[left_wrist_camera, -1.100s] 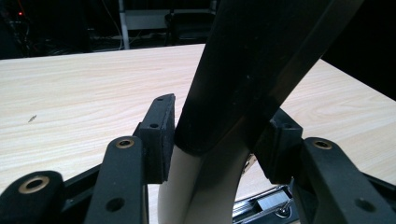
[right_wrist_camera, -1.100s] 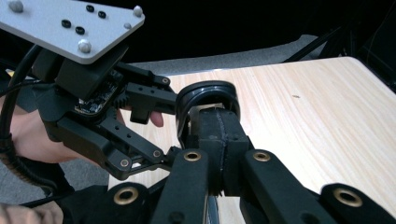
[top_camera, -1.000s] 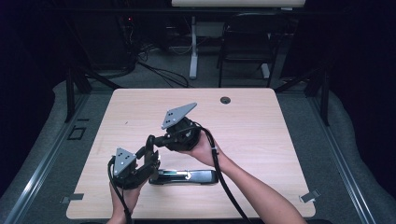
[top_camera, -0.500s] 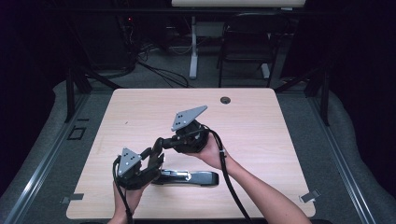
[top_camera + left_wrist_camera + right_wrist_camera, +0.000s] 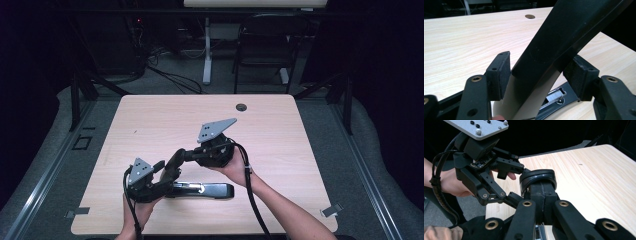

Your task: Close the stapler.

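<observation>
A black stapler (image 5: 210, 190) lies near the table's front edge with its top arm (image 5: 554, 42) swung up and its staple channel (image 5: 554, 96) exposed. My right gripper (image 5: 541, 192) is shut on that raised arm, whose rounded end (image 5: 537, 178) pokes out past my jaws. In the high view the right gripper (image 5: 176, 159) reaches left from the right hand. My left gripper (image 5: 539, 72) straddles the same arm. Its jaws have just been opening, and its pads (image 5: 500, 71) stand beside the arm without squeezing it. The left gripper (image 5: 167, 176) sits at the stapler's left end.
The light wooden table (image 5: 150, 125) has a small round cable hole (image 5: 241, 107) near its far edge. A chair (image 5: 265, 45) and a white table leg (image 5: 206, 50) stand on the floor beyond. Cables trail from both grippers toward the front.
The right gripper has shifted a little to the right and lower with the stapler's arm. The left gripper's jaws have widened; the left hand has stayed put.
</observation>
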Motion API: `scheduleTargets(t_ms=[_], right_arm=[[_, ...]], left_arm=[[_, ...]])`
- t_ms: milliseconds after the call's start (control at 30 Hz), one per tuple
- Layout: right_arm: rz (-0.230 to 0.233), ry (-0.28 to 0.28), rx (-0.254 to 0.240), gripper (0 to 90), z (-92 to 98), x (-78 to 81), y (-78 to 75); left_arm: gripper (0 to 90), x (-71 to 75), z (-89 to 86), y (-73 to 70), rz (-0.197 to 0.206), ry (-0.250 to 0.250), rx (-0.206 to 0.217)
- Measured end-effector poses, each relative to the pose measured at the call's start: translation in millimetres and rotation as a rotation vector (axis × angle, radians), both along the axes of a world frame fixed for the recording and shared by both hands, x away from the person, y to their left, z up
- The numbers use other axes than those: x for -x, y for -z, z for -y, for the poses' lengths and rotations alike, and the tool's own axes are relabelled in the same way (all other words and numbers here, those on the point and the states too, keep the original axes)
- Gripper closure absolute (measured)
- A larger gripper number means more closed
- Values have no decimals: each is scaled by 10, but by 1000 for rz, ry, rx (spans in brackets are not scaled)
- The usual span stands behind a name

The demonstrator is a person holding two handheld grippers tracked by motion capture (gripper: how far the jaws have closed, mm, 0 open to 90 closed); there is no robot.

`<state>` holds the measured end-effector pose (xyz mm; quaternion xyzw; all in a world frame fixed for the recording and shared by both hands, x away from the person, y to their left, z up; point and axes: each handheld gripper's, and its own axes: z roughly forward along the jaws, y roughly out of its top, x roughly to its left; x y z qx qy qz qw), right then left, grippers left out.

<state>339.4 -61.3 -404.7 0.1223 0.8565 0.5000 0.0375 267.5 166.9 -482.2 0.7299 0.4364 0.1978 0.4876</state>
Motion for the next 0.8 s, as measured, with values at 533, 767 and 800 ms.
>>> scheduleTargets(t_ms=[533, 767, 800], right_arm=[[-51, 15, -4, 900, 148, -19, 69], [-68, 23, 12, 900, 198, -25, 122], [-69, 24, 17, 900, 211, -25, 130]], left_arm=[[188, 14, -283, -57, -38, 10, 97], [153, -19, -464, -70, -37, -48, 110], [151, -29, -477, -68, -33, -58, 111]])
